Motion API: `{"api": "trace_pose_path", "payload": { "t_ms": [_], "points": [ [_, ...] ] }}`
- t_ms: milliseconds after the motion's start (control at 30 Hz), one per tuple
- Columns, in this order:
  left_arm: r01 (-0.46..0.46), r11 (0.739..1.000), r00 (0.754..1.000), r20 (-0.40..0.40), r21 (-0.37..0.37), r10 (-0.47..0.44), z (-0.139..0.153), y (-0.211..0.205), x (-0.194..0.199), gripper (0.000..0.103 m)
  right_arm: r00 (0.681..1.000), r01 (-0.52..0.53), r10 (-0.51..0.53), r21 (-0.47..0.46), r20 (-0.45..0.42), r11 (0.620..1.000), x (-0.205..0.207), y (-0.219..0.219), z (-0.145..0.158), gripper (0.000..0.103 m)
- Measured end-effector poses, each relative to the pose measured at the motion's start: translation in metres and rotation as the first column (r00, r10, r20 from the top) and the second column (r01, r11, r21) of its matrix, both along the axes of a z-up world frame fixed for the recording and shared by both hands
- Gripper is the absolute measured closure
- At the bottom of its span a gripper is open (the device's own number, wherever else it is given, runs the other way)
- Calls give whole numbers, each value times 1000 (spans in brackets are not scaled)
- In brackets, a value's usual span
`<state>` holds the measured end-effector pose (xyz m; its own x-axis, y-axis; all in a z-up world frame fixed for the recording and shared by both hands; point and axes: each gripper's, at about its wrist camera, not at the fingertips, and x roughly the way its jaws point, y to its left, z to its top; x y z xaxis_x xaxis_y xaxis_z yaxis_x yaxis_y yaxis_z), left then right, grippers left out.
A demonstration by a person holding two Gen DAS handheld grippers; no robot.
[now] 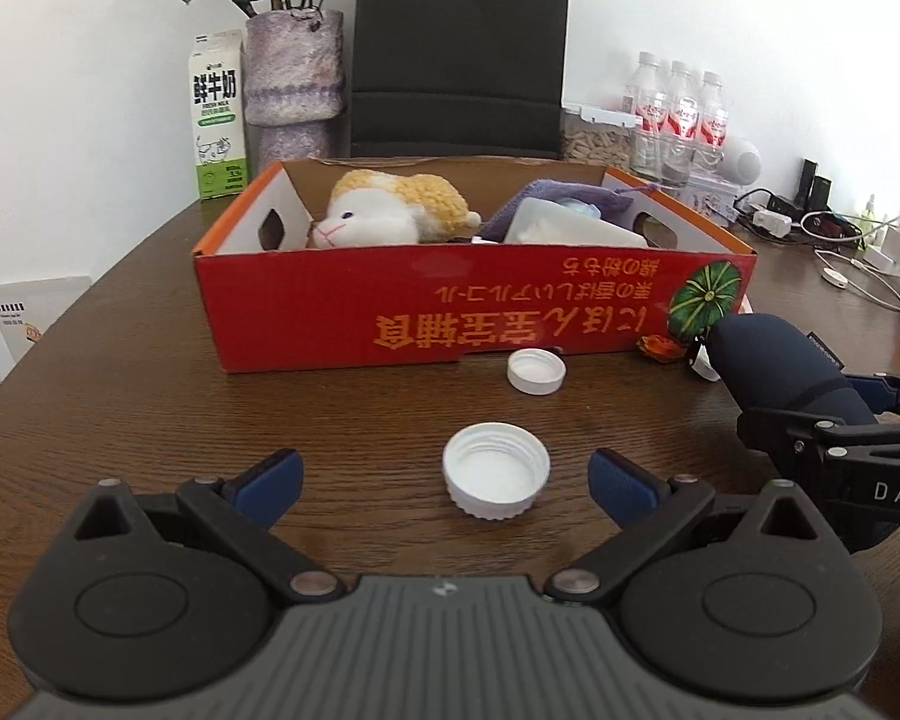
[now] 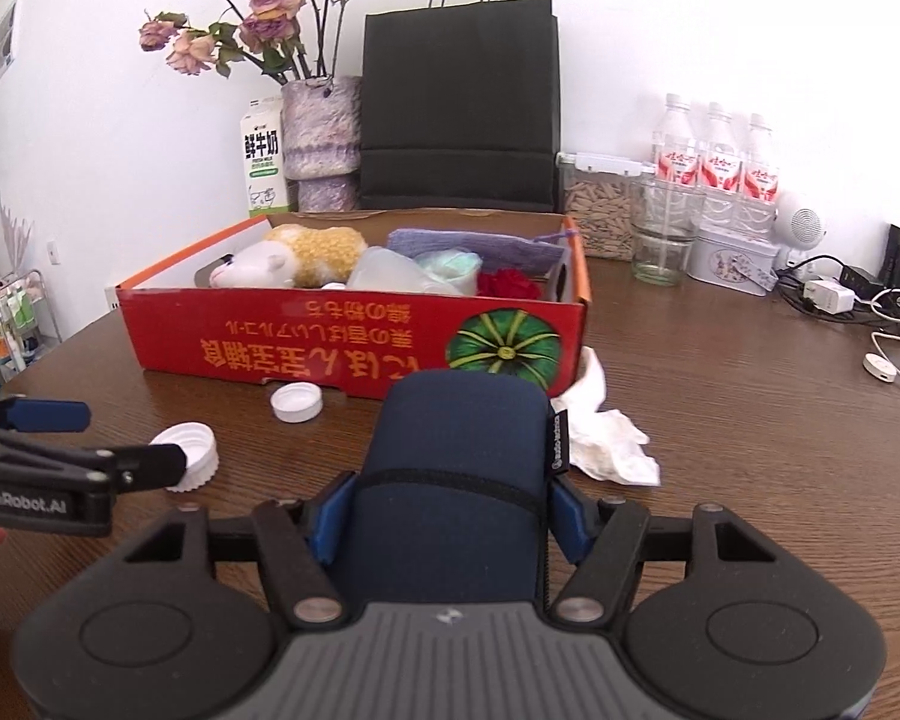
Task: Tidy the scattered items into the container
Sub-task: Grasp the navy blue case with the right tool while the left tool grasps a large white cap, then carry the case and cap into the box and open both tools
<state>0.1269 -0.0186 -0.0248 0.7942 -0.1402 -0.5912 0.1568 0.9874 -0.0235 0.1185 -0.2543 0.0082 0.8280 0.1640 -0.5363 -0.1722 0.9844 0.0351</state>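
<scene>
1. the right gripper (image 2: 444, 525) is clamped on a dark blue soft case (image 2: 456, 456); its blue pads press both sides of the case, which sticks out forward past the fingertips towards the box.
2. the left gripper (image 1: 447, 483) is spread wide and holds nothing; a large white cap (image 1: 496, 471) lies open side up on the table between its two blue fingertips, touching neither.
3. a smaller white cap (image 1: 536, 371) lies further on, just in front of the red cardboard box (image 1: 330, 312) (its printed writing reads upside down from here).
4. the box stands on the brown wooden table (image 1: 150, 396) and already holds a white and yellow plush toy (image 1: 390, 210), a purple cloth (image 2: 480, 247), a pale plastic tub (image 1: 570, 228) and something red (image 2: 508, 285) in the right corner.
5. a crumpled white tissue (image 2: 606, 438) lies on the table by the box's right front corner, just right of the blue case.
6. a small orange wrapper (image 1: 660, 348) lies against the box front near that same corner, seen from the left wrist.
7. behind the box stand a milk carton (image 1: 217, 114), a vase of dried roses (image 1: 294, 78), a black paper bag (image 1: 459, 54) and three water bottles (image 1: 678, 108).
8. chargers and cables (image 1: 840, 240) are spread along the far right of the table.
</scene>
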Motion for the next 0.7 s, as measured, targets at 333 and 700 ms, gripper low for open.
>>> {"api": "trace_pose_path", "payload": {
  "t_ms": [333, 700],
  "points": [
    [-22, 1000, 999, -41, 13, 22, -6, -18, 11, 2, 1000, -10, 10, 36, 3, 999, -4, -16, -4, 38],
    [-8, 1000, 999, -35, -16, 8, -4, -19, 8, 62, 1000, -19, 18, 59, 18, 998, -7, -17, -2, 39]
  ]
}}
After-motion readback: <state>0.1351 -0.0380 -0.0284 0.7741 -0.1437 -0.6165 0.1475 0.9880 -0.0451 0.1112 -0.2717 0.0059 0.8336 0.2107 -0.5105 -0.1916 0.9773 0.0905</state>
